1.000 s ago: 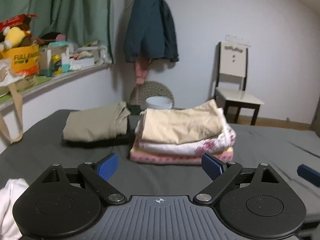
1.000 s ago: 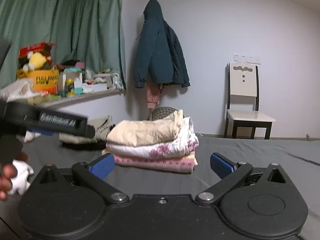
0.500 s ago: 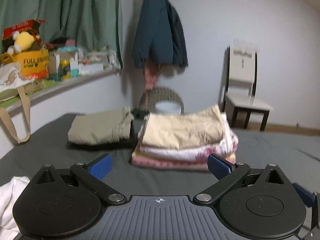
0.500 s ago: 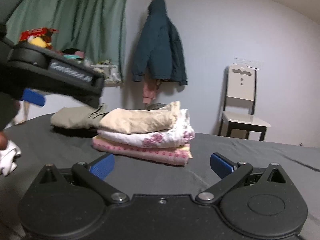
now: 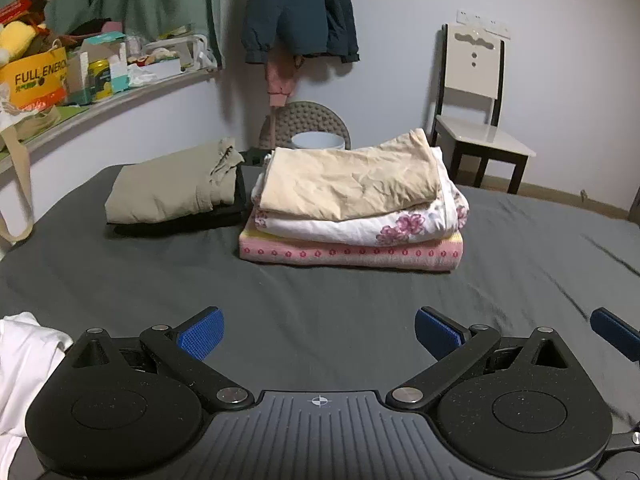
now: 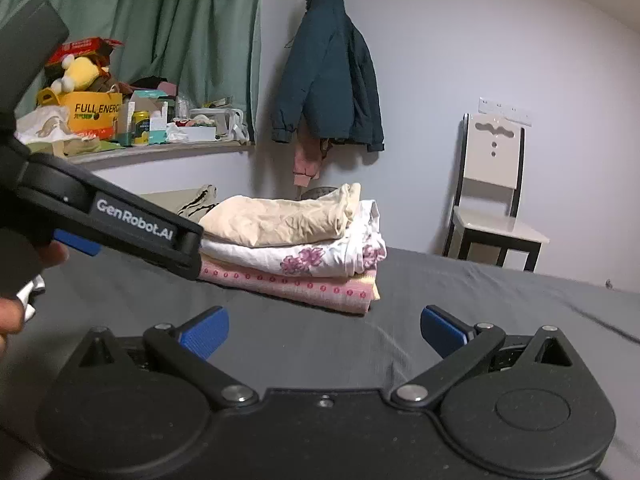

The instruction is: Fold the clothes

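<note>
Left wrist view:
Left gripper (image 5: 318, 330): jaws spread wide with nothing between them, hanging over the dark grey bedsheet (image 5: 320, 300).
Folded stack (image 5: 352, 208): at 12 o'clock ahead of the fingers; a cream garment (image 5: 352, 180) on top, a white floral piece (image 5: 380, 226) under it, a pink patterned piece (image 5: 352, 254) at the bottom.
Khaki garment (image 5: 172, 184): folded, at 11 o'clock, lying on a black piece (image 5: 180, 222) just beside the stack.
White cloth (image 5: 24, 360): unfolded, at 9 o'clock at the frame edge.
Blue pad (image 5: 616, 334): a fingertip of the other gripper, at 3 o'clock.
Chair (image 5: 476, 108): at 1 o'clock by the wall.

Right wrist view:
Right gripper (image 6: 324, 332): jaws parted wide, holding nothing, above the bedsheet.
Folded stack: at 12 o'clock, the same three layers, cream on top.
Left gripper: its black body marked GenRobot.AI crosses from 9 to 11 o'clock, covering the stack's left end.
Hand (image 6: 16, 280): at 9 o'clock on that gripper.
Dark jacket (image 6: 328, 76): hanging on the wall at 12 o'clock.
Cluttered shelf (image 6: 160, 150): at 10 o'clock under a green curtain (image 6: 172, 24).
</note>
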Tool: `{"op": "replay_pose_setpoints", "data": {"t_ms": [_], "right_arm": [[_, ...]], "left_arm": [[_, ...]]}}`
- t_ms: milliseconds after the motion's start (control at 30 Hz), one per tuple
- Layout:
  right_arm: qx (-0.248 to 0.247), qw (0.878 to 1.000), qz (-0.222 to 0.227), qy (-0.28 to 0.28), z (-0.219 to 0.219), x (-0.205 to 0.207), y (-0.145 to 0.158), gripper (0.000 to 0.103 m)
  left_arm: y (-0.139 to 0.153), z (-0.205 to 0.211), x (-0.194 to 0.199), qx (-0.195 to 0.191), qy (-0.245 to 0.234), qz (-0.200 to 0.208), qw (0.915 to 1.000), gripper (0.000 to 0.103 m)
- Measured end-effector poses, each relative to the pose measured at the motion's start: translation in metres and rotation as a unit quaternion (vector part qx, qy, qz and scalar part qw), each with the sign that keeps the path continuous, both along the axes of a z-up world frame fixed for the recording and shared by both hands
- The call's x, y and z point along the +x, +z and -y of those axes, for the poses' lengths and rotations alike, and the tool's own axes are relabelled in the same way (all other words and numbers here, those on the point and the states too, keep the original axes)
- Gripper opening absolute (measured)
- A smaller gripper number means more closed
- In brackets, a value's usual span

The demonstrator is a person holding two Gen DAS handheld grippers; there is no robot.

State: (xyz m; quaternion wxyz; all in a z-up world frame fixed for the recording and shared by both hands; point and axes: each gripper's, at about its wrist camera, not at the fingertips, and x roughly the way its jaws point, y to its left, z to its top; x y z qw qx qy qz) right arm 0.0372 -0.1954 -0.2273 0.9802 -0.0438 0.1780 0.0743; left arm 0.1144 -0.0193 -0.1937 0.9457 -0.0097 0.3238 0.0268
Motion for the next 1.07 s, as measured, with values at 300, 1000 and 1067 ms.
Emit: {"op": "replay_pose_setpoints", "data": {"t_ms": [300, 1000, 1067], "right_arm": [[0.011, 0.999, -0.018, -0.030, -0.003, 0.005, -0.008, 0.103], [0.035, 0.997, -0.052, -0.034, 0.008, 0.012, -0.009, 0.103], [0.033, 0.998, -0.051, -0.031, 0.008, 0.011, -0.009, 0.103]], "left_arm": [[-0.005, 0.005, 0.002, 0.015, -0.004, -0.012, 0.9998, 0.102], [-0.008, -0.008, 0.004, -0.010, 0.008, -0.018, 0.9998, 0.102], [-0.008, -0.009, 0.005, -0.011, 0.010, -0.020, 0.9997, 0.102]]}}
